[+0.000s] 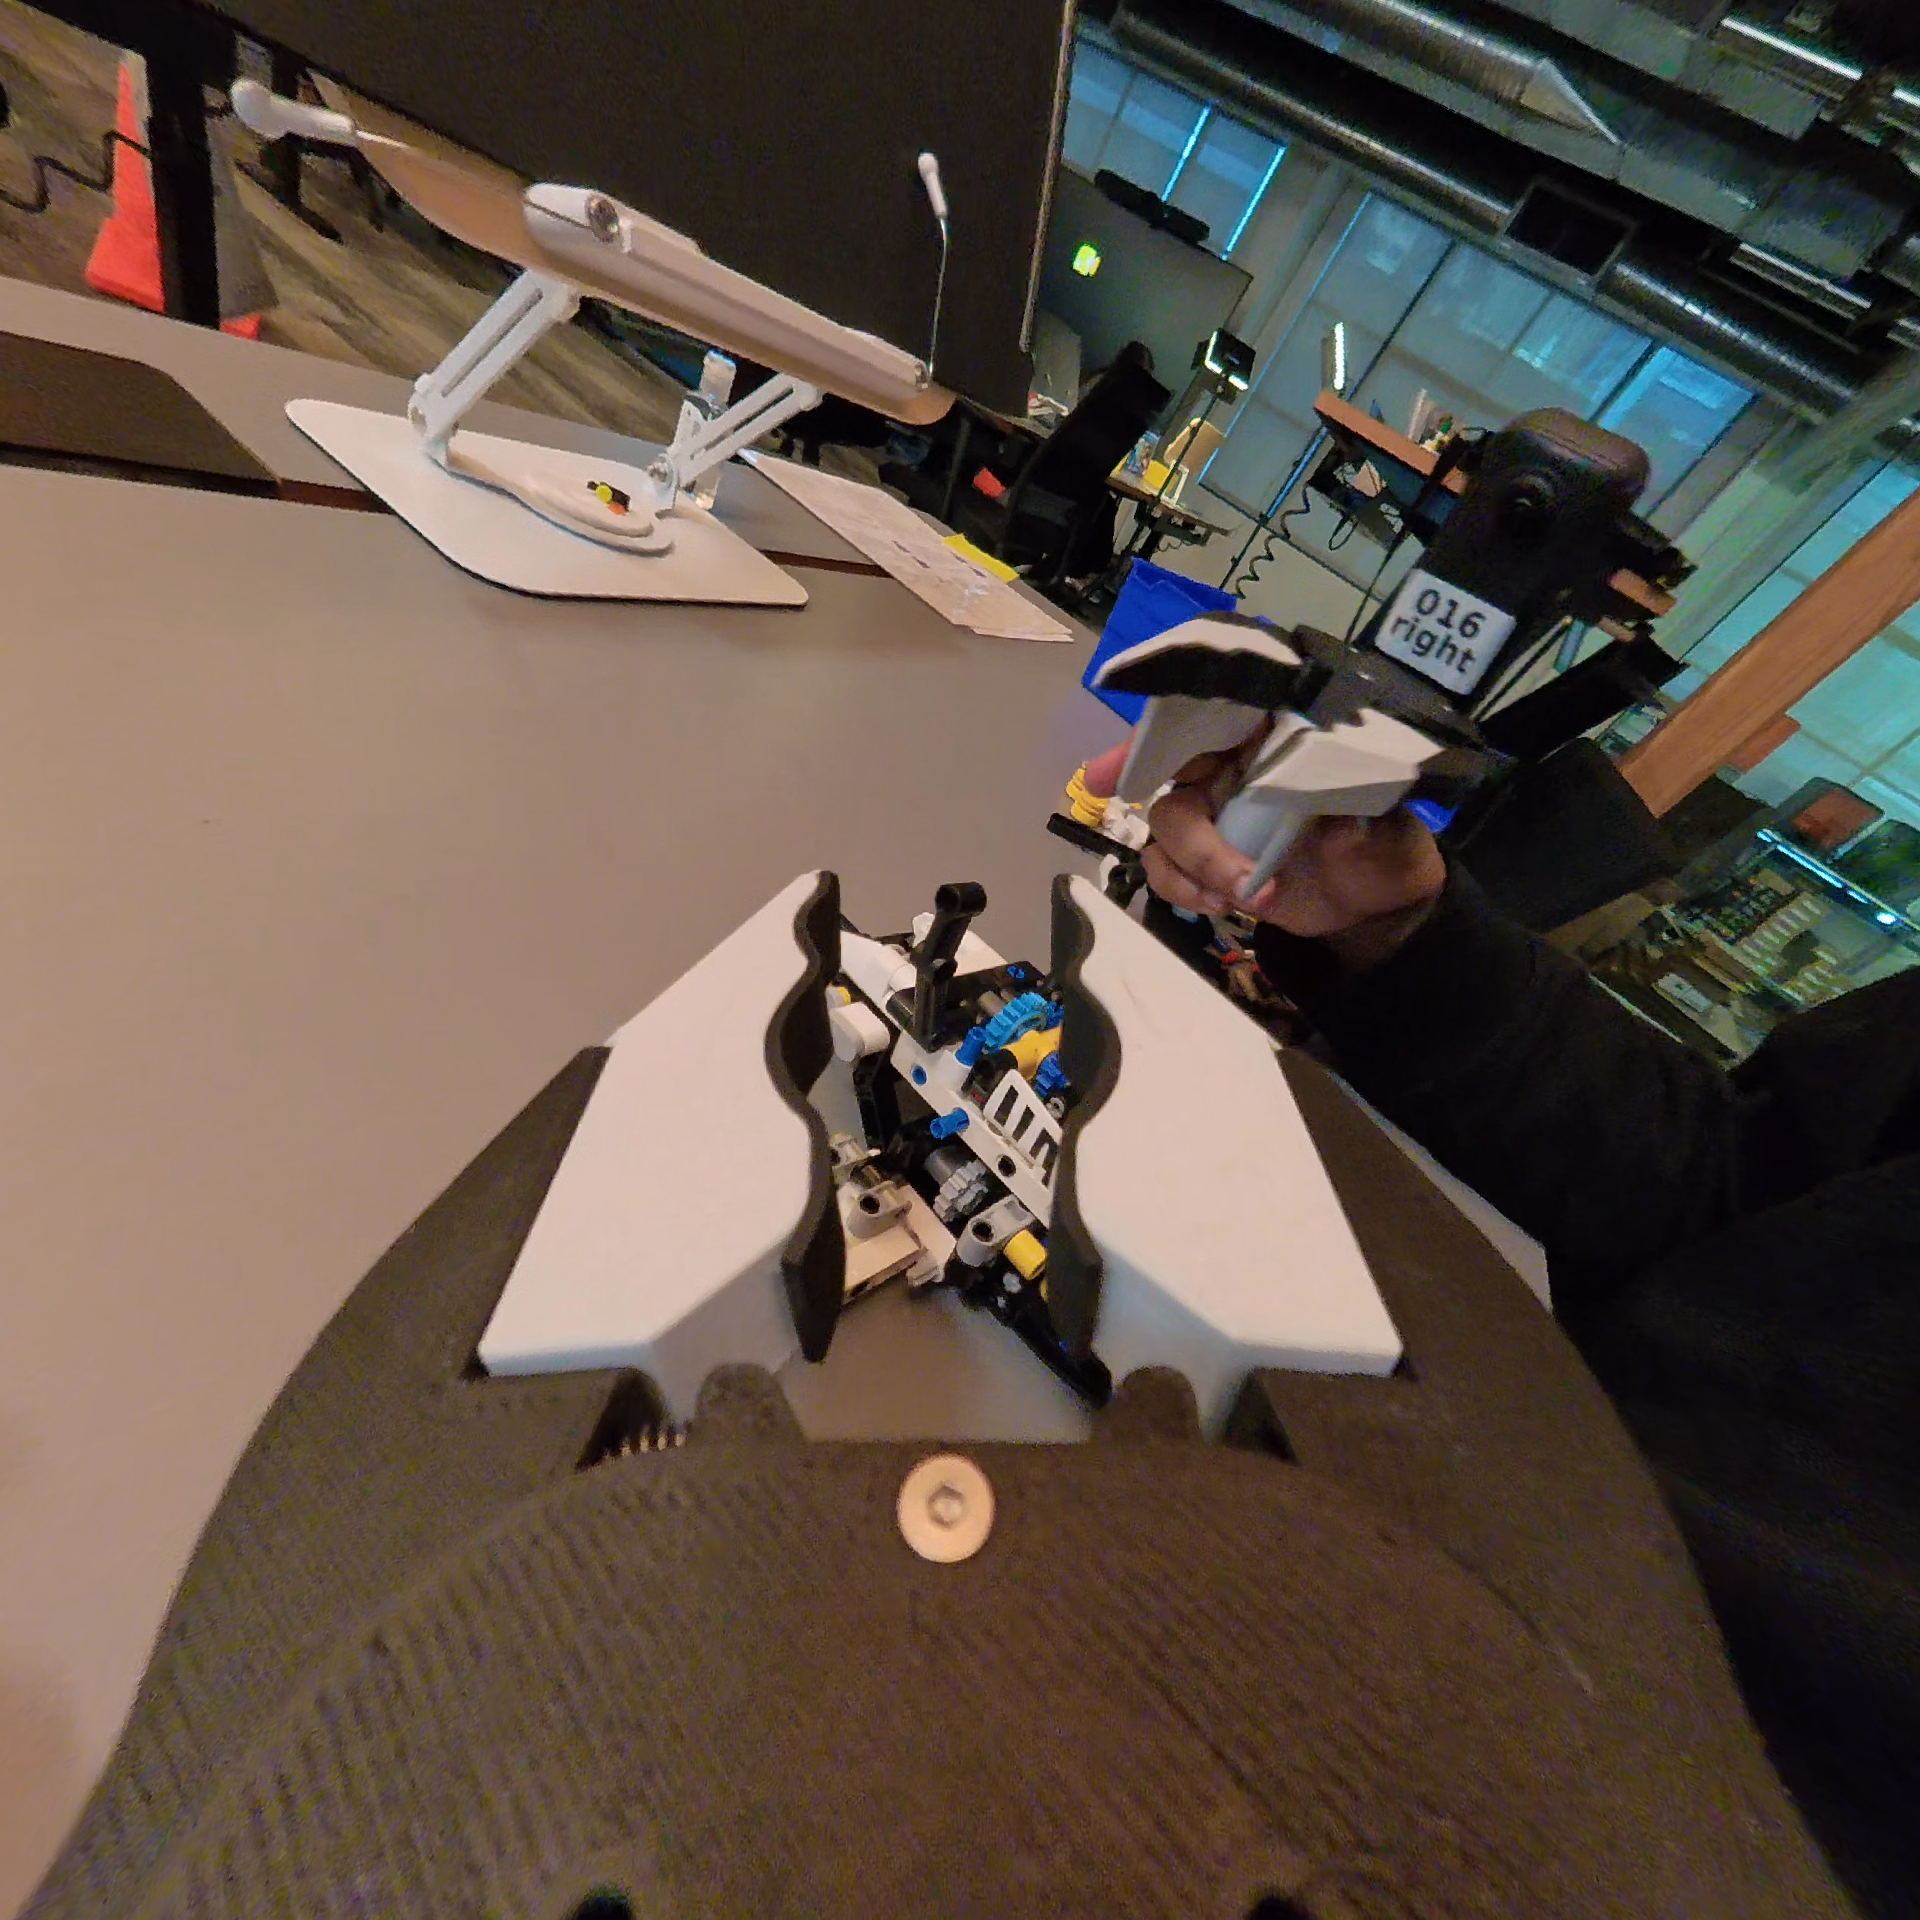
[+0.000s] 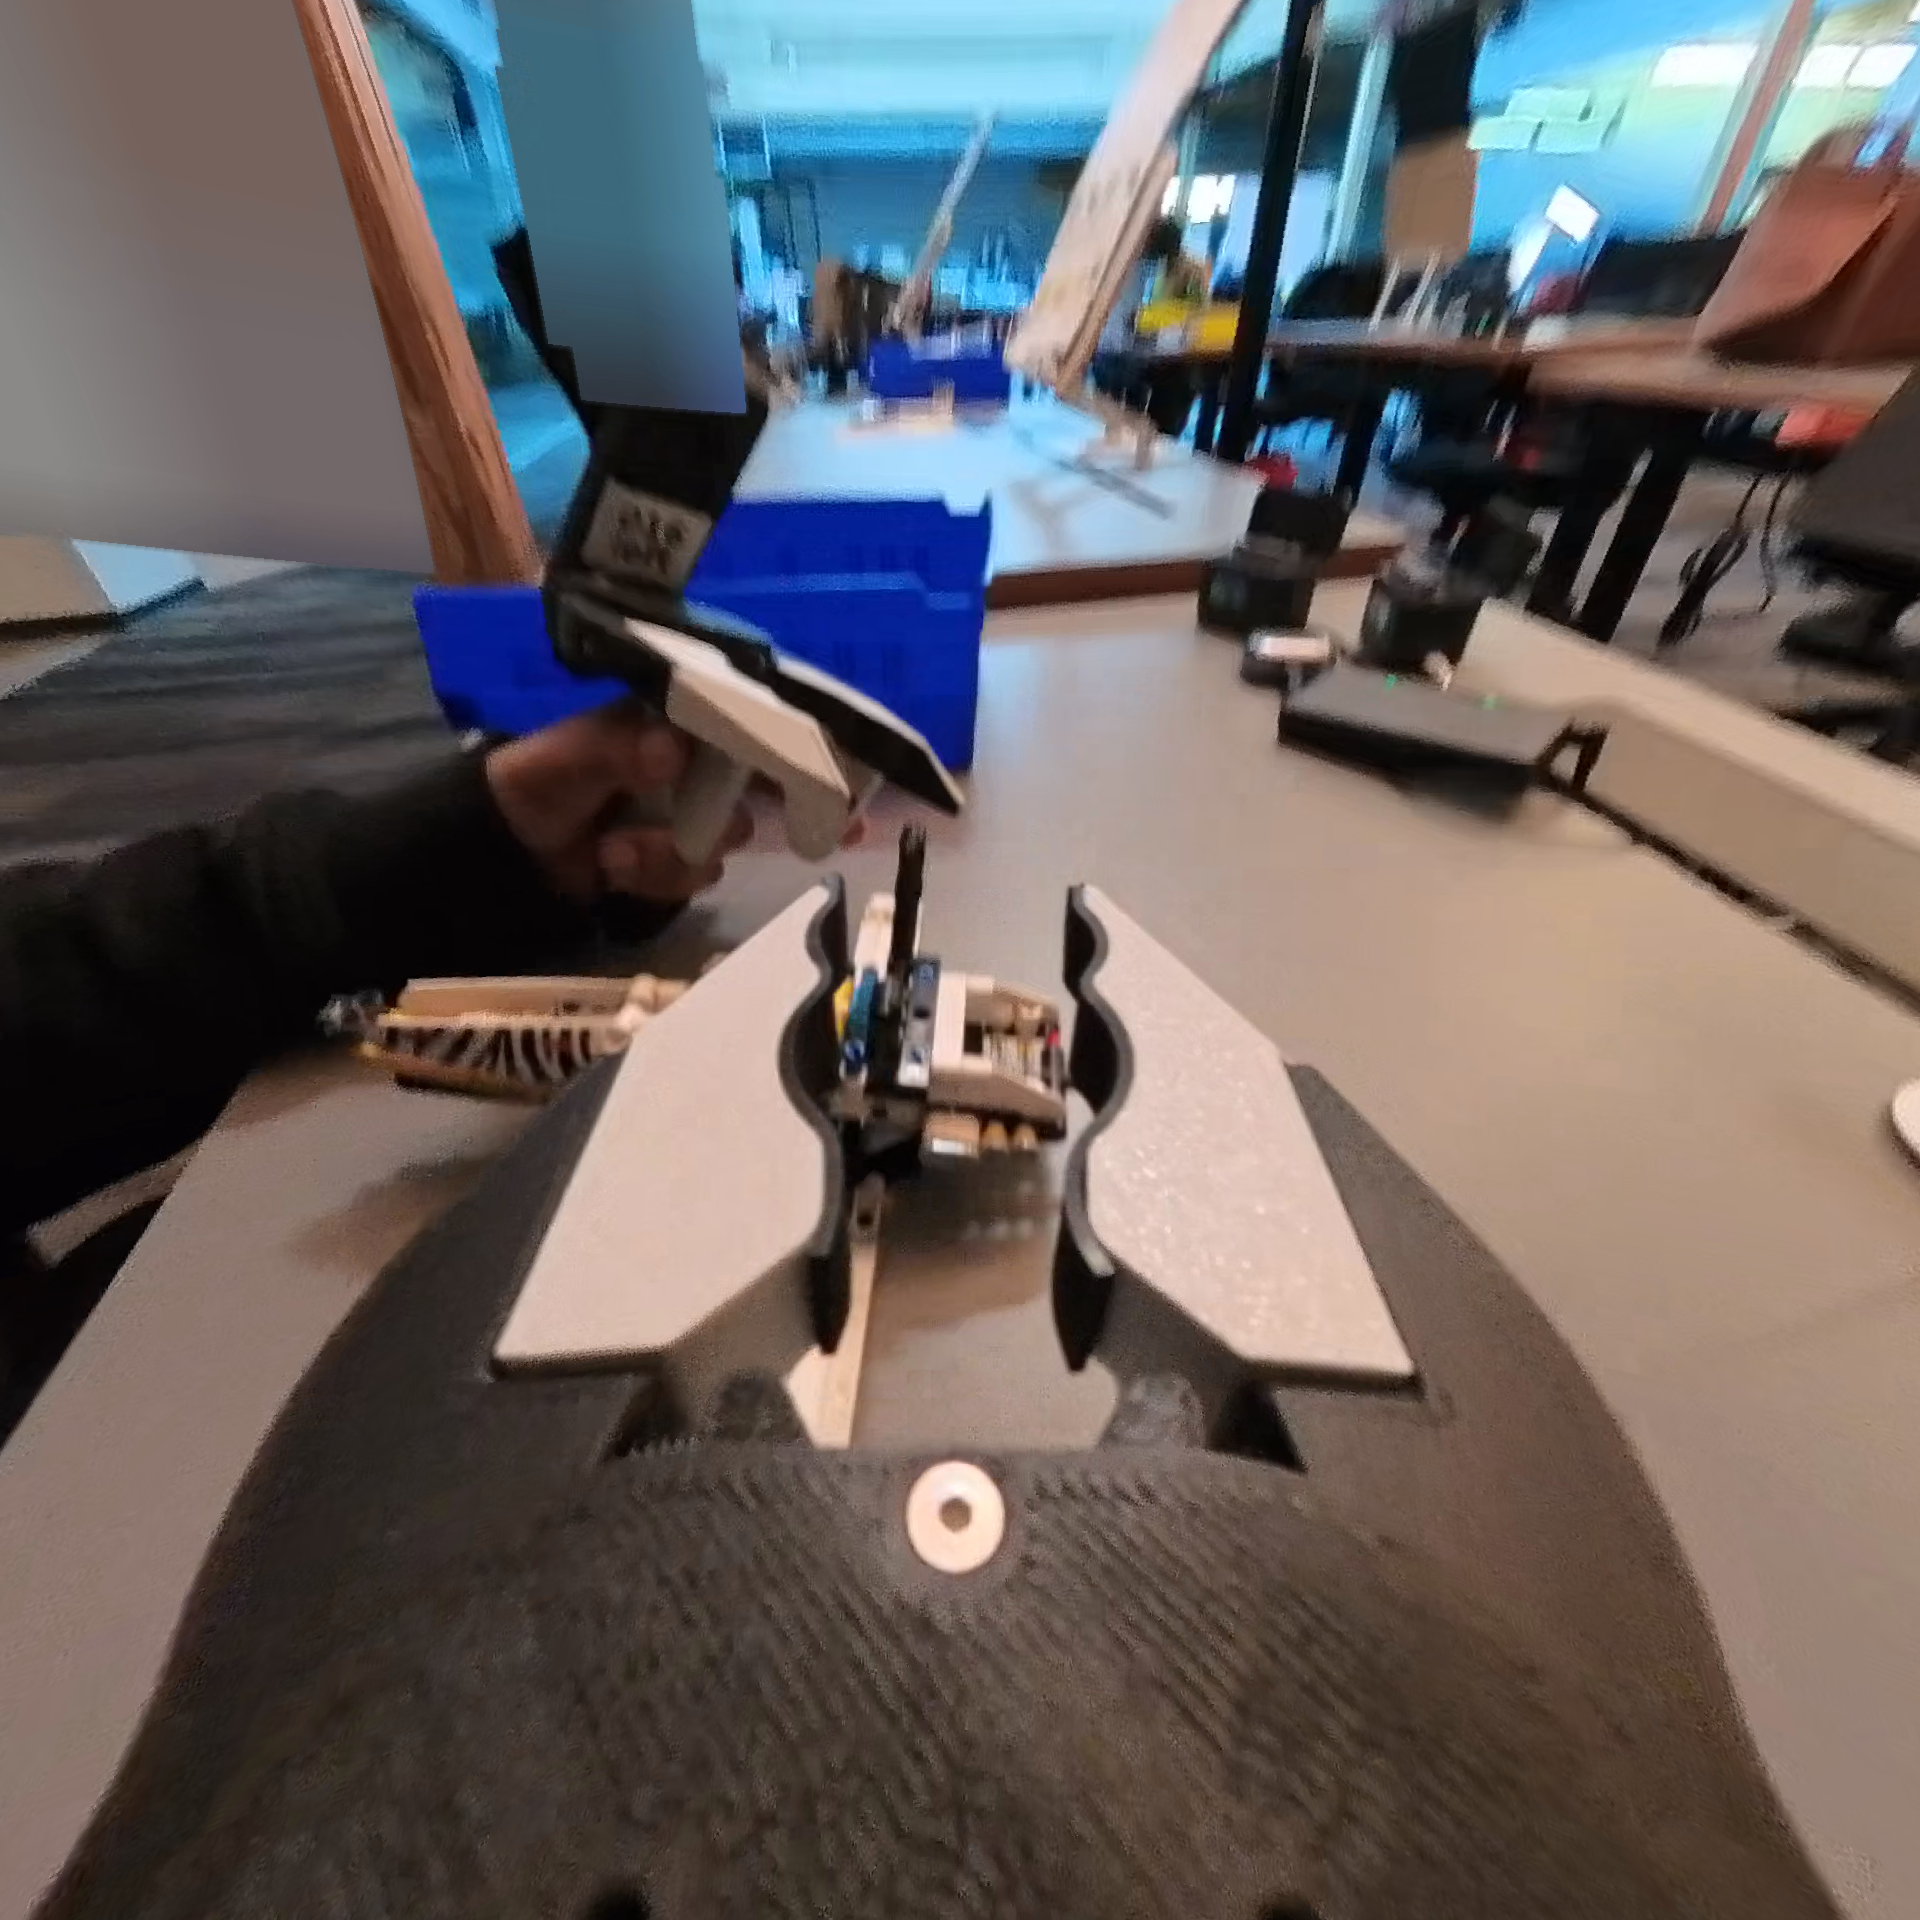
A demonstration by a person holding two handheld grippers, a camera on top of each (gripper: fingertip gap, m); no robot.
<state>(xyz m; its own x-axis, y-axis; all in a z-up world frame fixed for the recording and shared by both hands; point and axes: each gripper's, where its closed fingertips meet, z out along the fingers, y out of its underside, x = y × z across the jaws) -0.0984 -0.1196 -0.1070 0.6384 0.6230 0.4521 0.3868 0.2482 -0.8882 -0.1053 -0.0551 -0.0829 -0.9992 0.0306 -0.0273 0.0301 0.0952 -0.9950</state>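
A toy-brick model (image 1: 935,1101) in white, black, blue and yellow, with a striped panel and an upright black beam (image 1: 951,956), lies on the grey table (image 1: 416,883). My left gripper (image 1: 945,883) is open above it. The model shows between the fingers, and the beam's top stands free of both pads. In the right wrist view my right gripper (image 2: 951,894) is open around the model's white and black end (image 2: 956,1049), which rests on the table. The striped part (image 2: 488,1039) lies to the left, under the hand-held left gripper (image 2: 914,795). The right gripper (image 1: 1122,707) hovers beyond the model.
A white folding stand (image 1: 540,520) and a printed sheet (image 1: 935,561) sit at the back of the table. A blue bin (image 2: 852,613) stands behind the left gripper. Black boxes (image 2: 1413,727) sit at the right. More small bricks (image 1: 1091,810) lie under the right gripper. There is about 8 cm between the tips of the two grippers.
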